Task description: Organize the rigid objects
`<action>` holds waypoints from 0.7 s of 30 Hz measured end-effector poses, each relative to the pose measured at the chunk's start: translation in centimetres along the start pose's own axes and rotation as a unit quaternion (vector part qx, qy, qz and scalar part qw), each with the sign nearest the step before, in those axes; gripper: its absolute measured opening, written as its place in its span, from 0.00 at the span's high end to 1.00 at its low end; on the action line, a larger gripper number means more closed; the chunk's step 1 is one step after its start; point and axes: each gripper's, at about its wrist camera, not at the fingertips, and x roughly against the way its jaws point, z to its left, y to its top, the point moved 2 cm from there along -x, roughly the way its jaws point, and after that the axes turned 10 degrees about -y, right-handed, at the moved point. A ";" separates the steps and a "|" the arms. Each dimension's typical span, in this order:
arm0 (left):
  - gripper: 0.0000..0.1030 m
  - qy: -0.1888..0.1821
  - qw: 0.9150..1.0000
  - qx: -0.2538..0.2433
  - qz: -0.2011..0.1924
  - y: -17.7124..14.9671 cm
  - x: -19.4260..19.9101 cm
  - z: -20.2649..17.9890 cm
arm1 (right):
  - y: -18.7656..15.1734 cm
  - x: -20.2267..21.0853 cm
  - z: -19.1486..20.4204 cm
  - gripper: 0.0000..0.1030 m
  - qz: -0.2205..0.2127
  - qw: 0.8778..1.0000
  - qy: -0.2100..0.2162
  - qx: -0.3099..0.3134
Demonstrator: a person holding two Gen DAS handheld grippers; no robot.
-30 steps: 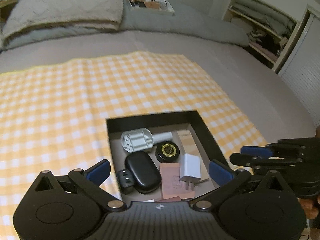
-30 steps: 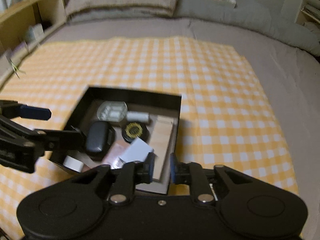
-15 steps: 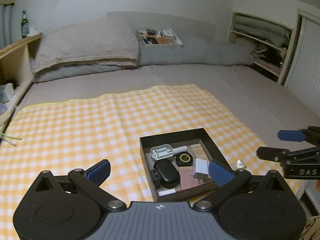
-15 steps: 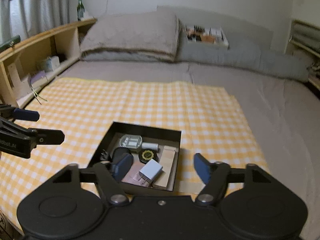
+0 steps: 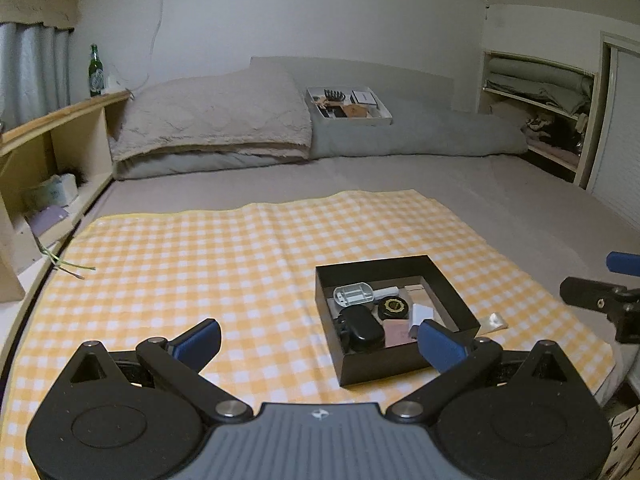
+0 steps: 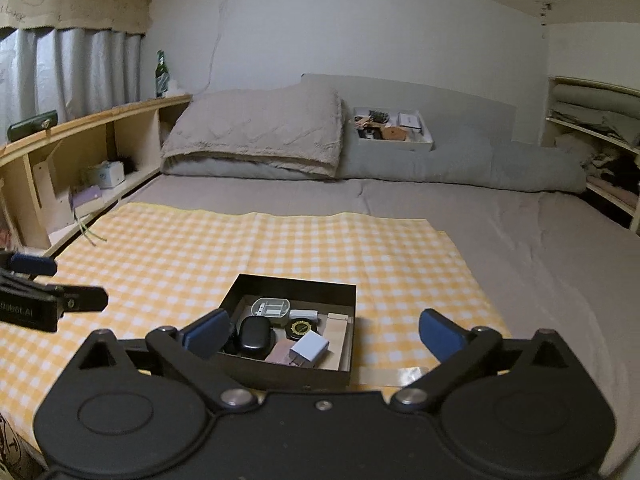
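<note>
both tools wide, nothing in them: left tool, right tool just finished opening. black box of gadgets sits lower centre on the checked cloth.

The box (holding small items) sits on the cloth on the bed.

the left gripper has its jaws wide apart, holding nothing. the right gripper has just been opening and is wide too, empty, seen at 3 o'clock from the left.
</note>
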 end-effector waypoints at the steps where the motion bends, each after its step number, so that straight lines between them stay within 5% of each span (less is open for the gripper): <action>1: 0.00 0.000 1.000 0.002 -0.004 -0.3 0.2 0.0 | -0.3 0.2 0.0 0.00 -0.004 1.000 -0.001 -0.006; 21: 0.00 0.023 0.999 -0.023 -0.023 -3.2 0.7 -1.4 | -3.8 1.8 1.6 0.00 -0.032 0.999 -0.020 0.006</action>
